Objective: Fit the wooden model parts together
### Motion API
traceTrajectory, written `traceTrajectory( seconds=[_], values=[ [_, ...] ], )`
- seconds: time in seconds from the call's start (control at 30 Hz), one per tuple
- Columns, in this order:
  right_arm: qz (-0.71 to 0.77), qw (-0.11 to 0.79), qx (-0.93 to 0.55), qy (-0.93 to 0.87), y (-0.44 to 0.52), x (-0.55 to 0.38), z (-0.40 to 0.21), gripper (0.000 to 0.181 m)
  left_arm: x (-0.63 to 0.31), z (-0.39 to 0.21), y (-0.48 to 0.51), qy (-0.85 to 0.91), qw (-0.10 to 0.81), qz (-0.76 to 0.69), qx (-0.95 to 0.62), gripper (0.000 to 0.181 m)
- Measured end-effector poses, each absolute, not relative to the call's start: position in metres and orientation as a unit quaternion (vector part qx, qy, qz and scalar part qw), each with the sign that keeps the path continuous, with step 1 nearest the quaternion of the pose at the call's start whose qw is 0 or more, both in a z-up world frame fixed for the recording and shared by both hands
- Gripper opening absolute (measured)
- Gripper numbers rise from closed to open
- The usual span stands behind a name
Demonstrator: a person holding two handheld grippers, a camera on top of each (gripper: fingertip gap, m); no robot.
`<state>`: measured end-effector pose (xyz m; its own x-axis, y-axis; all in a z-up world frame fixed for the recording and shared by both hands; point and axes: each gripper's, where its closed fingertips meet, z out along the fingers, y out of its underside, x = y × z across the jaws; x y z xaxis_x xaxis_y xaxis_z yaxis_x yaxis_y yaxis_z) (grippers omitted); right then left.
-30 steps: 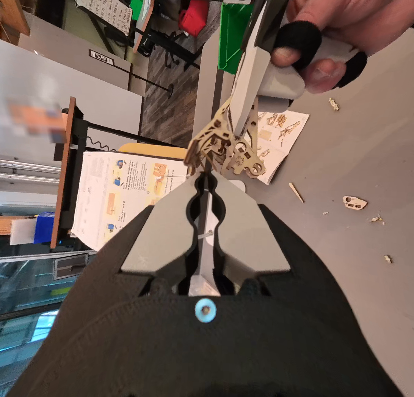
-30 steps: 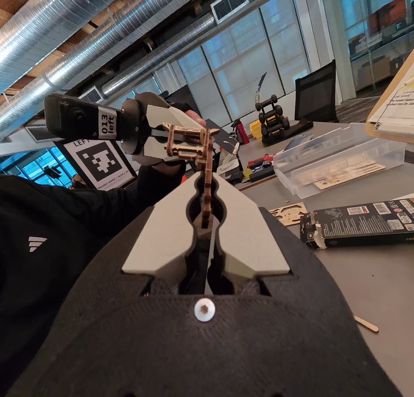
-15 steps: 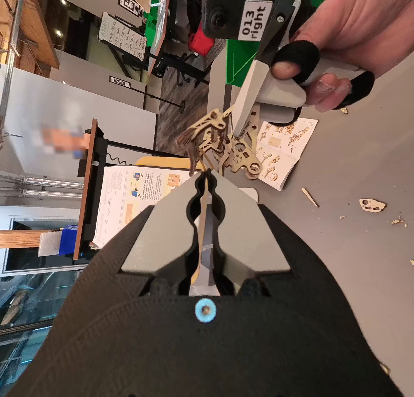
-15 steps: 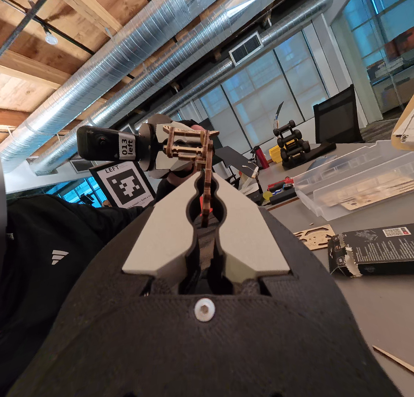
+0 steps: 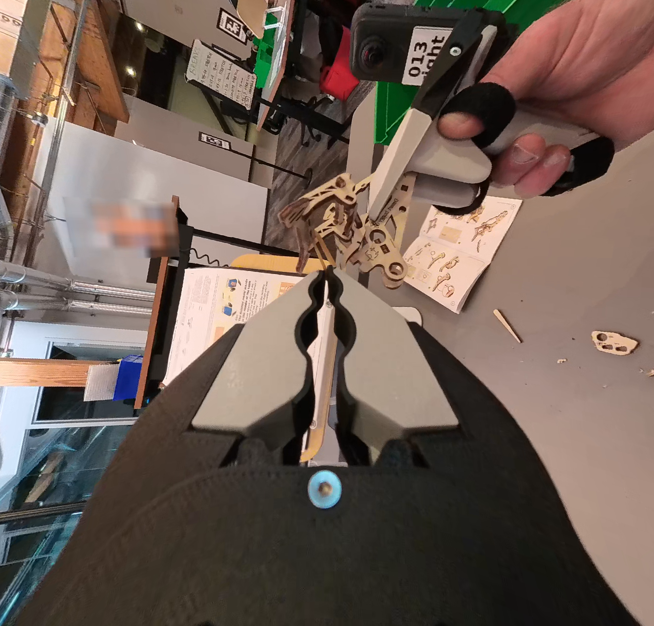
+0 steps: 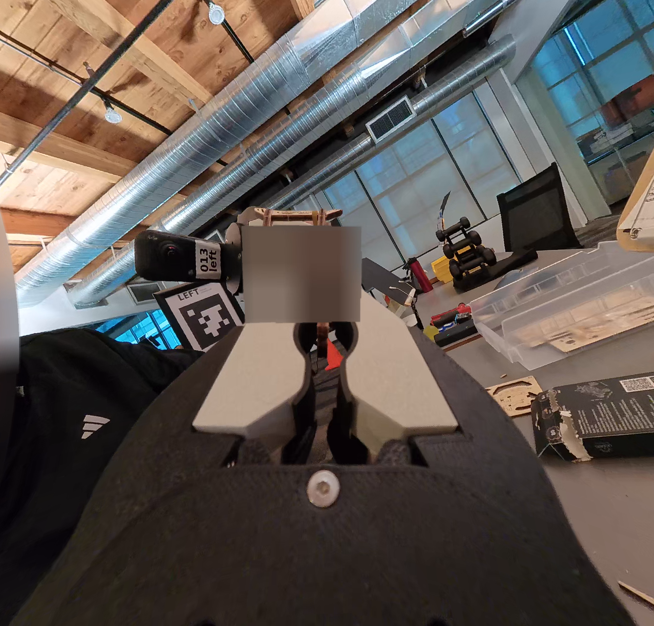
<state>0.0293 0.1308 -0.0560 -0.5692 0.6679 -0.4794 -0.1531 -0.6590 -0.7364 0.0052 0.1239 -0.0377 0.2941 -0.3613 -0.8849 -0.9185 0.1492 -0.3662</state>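
Fingers of your left gripper are pinched nearly closed on a thin sliver of the wooden model, gripping it right at their tips, while your right gripper, seen beyond in the left wrist view, is clamped on a flat perforated plate on the model's other side, so the piece hangs in the air between your two tools, above the grey counter. In the right wrist view a thin wooden edge sits squeezed between that gripper's own fingers, though a mosaic patch hides where the tips meet. As far as you can judge, the work is well along: several laser-cut pieces are already slotted into one jointed assembly with a snout-like end and round-holed lugs. It does not look finished, though. The open instruction booklet lies on the counter just past the model, a small loose cut-out and a wooden splinter lie near it, and a punched-out sheet sits beside the black box, with more sheets in the clear tray. So you probably have further parts to add, and whether the joint you now hold is fully seated cannot be told.
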Motion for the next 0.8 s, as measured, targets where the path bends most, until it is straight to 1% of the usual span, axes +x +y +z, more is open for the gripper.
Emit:
traceTrajectory(
  seconds=[0.5, 0.8],
  values=[
    [0.841, 0.237, -0.379, -0.306, 0.137, 0.034, -0.057, 0.000, 0.008, -0.046, 0.129, 0.542, 0.549, 0.255, -0.583, 0.000],
    [0.836, 0.248, -0.384, -0.302, 0.142, 0.034, -0.060, 0.000, 0.008, -0.045, 0.132, 0.528, 0.558, 0.253, -0.588, 0.000]
  ],
)
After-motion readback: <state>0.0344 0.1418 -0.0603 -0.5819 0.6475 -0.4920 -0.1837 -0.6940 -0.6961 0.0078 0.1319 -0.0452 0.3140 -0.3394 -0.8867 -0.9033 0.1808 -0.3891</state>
